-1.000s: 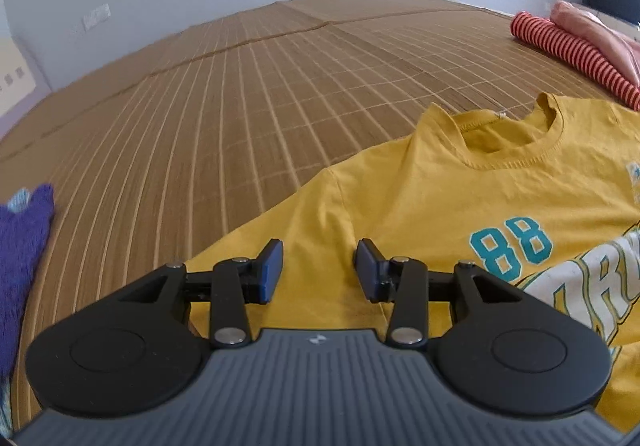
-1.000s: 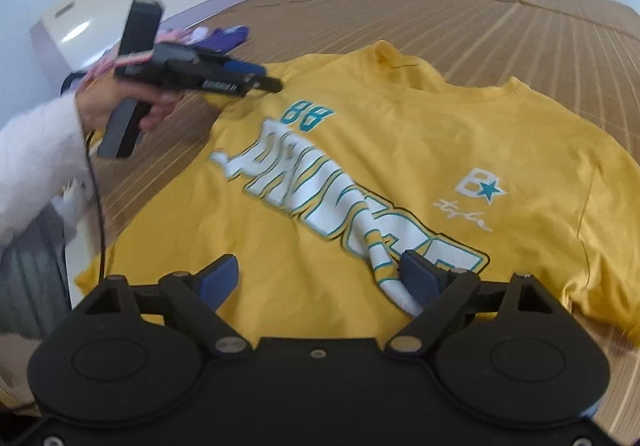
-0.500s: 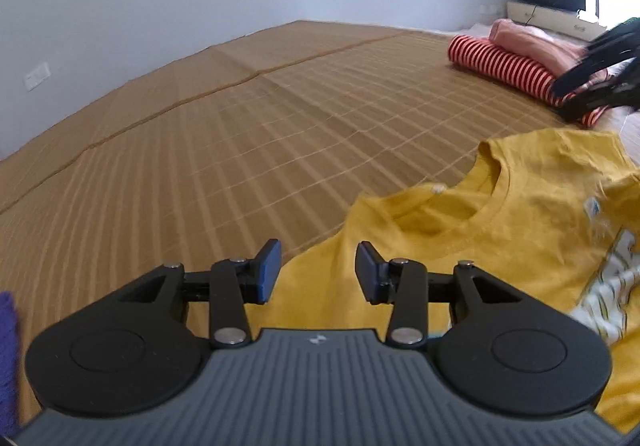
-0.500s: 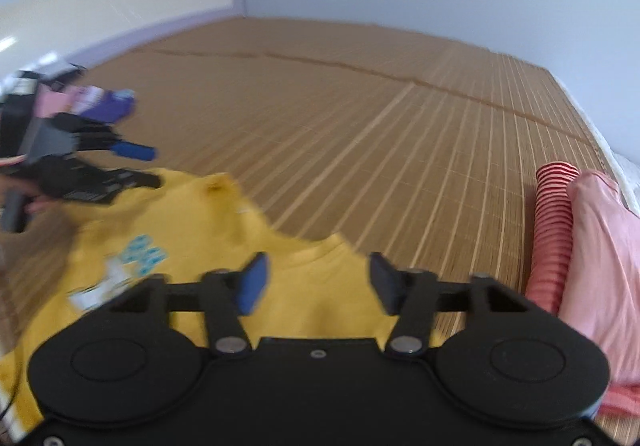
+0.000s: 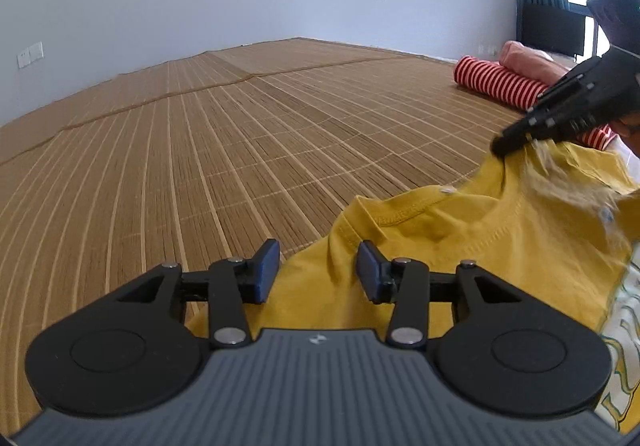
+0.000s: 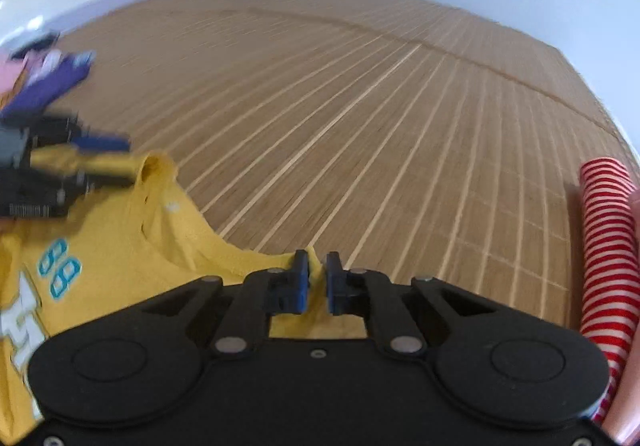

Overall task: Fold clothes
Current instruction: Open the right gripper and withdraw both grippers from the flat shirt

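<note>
The yellow T-shirt point(image 5: 460, 246) is lying on the bamboo mat point(image 5: 240, 150). The right gripper point(image 6: 317, 278) is closing its jaws on the shirt's shoulder edge, apparently pinching fabric. The left gripper point(image 5: 317, 270) is opening, jaws apart over the opposite shoulder beside the collar.

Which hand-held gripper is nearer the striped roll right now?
Right. The right hand-held gripper, closing on the yellow shirt, sits beside the striped roll; the left is farther off, across the shirt.
</note>
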